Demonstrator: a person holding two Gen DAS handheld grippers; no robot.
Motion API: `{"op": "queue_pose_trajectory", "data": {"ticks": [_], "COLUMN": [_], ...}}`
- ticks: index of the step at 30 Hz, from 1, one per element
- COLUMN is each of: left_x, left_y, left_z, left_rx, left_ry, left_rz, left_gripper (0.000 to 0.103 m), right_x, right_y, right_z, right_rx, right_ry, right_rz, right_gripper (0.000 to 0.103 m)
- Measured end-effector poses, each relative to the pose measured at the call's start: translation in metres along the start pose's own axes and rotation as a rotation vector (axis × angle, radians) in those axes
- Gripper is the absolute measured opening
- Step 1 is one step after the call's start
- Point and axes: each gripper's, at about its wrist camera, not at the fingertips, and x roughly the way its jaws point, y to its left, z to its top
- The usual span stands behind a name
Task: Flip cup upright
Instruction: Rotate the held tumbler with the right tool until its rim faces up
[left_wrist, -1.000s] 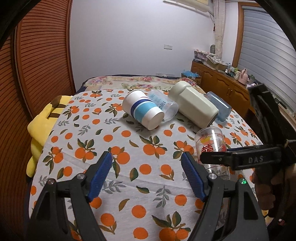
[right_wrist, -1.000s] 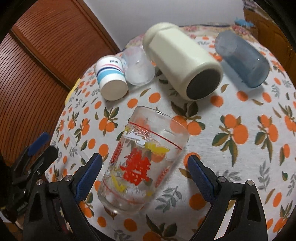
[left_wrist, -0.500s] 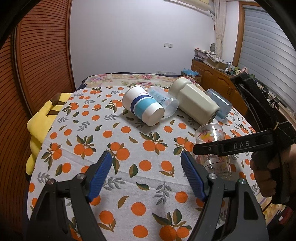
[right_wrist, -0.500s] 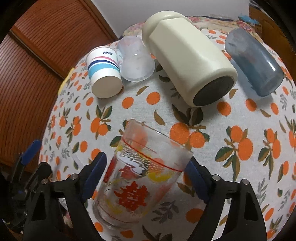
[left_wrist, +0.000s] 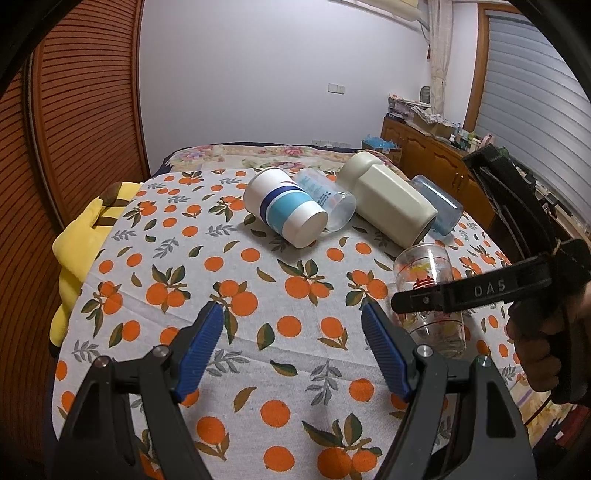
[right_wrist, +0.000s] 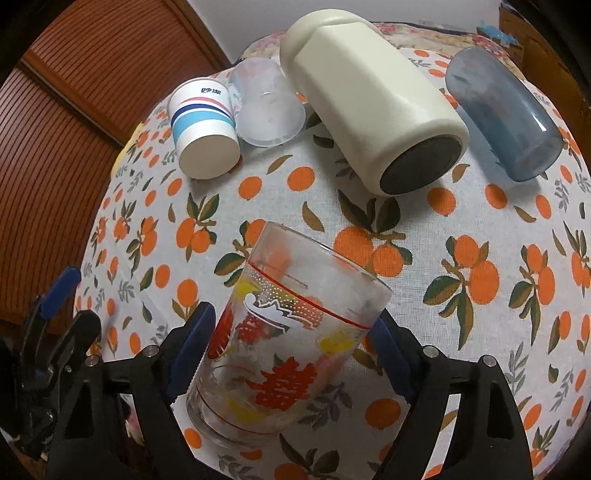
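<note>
printed glass tumbler (right_wrist: 284, 354) near counter's right edge, upside down btwn right tool (right_wrist: 291, 350) pads, wide open, not gripping. left tool (left_wrist: 291, 347) open, empty. glass: stiff, slick, breakable; grip mid-body.

The cloth (left_wrist: 236, 354) under both claws was white, printed with orange fruit and green-brown leaves. Between the right claw's (right_wrist: 291, 350) blue pads (right_wrist: 192, 350) stood a clear glass (right_wrist: 291, 332) with a red character, red rings, yellow patches and a white dotted band. Ahead of it lay a white cup (right_wrist: 203, 125) banded navy, light blue and pink, a frosted clear cup (right_wrist: 266, 107), a cream jar (right_wrist: 369, 92) with a dark grey base, and a smoky blue tumbler (right_wrist: 502, 110). The left claw (left_wrist: 291, 347) was black with blue ribbed pads (left_wrist: 201, 350). To its left lay something yellow (left_wrist: 81, 236) with brown stripes.
</note>
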Motion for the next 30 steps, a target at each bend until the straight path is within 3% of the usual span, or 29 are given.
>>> {"op": "queue_pose_trajectory", "data": {"ticks": [7, 18, 21, 27, 30], "left_x": [-0.001, 0.0, 0.001, 0.002, 0.001], "left_y": [0.002, 0.006, 0.005, 0.004, 0.004], "left_z": [0.001, 0.0, 0.0, 0.0, 0.0], "left_rx": [-0.007, -0.013, -0.012, -0.008, -0.01], "left_ry": [-0.004, 0.001, 0.002, 0.004, 0.001], "left_rz": [0.002, 0.01, 0.008, 0.01, 0.011], "left_gripper": [0.078, 0.078, 0.078, 0.078, 0.078], "right_x": [-0.005, -0.024, -0.028, -0.046, -0.048], "right_y": [-0.004, 0.003, 0.003, 0.009, 0.013], "right_z": [0.0, -0.01, -0.011, -0.021, -0.023], "right_rx": [-0.001, -0.188, -0.2, -0.279, -0.312], "right_ry": [-0.015, -0.258, -0.285, -0.438, -0.458], "right_rz": [0.035, -0.062, -0.053, -0.077, -0.094], "right_gripper": [0.075, 0.069, 0.068, 0.066, 0.066]}}
